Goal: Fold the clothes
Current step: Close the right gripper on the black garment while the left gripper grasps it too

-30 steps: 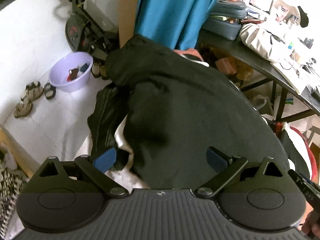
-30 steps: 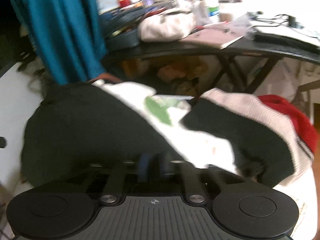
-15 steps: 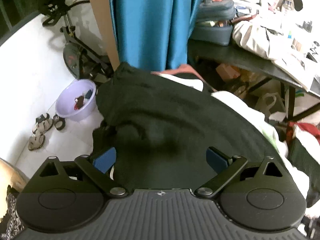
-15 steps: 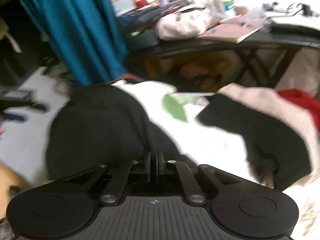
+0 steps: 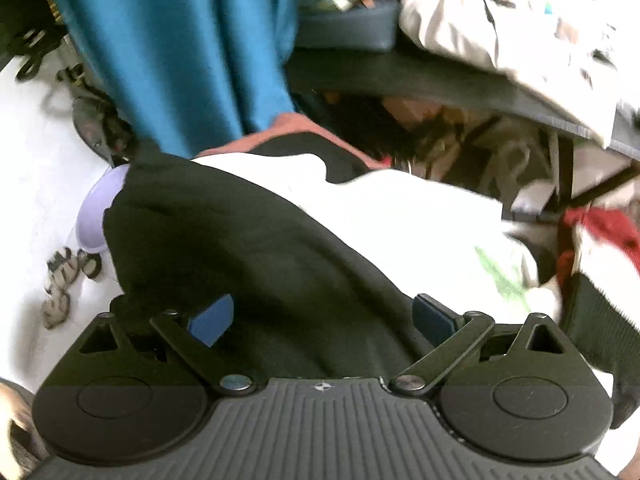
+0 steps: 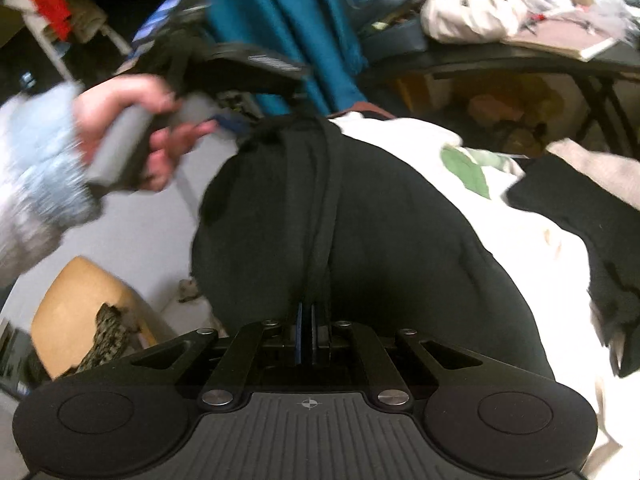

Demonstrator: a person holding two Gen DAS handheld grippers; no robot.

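A black garment (image 5: 240, 248) lies spread over a pile of clothes. My left gripper (image 5: 322, 312) hangs just above it, open, its blue pads (image 5: 212, 318) apart with only black cloth beneath. In the right wrist view my right gripper (image 6: 308, 320) is shut on a raised fold of the black garment (image 6: 380, 220), and a ridge of cloth runs from its jaws to the far edge. A hand (image 6: 120, 120) holds the left gripper (image 6: 228, 124) there, at the garment's far left corner. A white garment with a green print (image 6: 464, 168) lies under the black one.
A black and cream sweater (image 6: 580, 208) with a red part (image 5: 600, 236) lies on the right. A teal curtain (image 5: 180, 48) hangs behind. A cluttered black table (image 6: 500, 56) stands at the back right. A purple basin (image 5: 96, 216) and sandals (image 5: 60, 284) are on the white floor at left.
My right gripper has shut on a fold of the black garment and swung left. The left gripper has travelled right over the garment, and its hand has come into the right wrist view.
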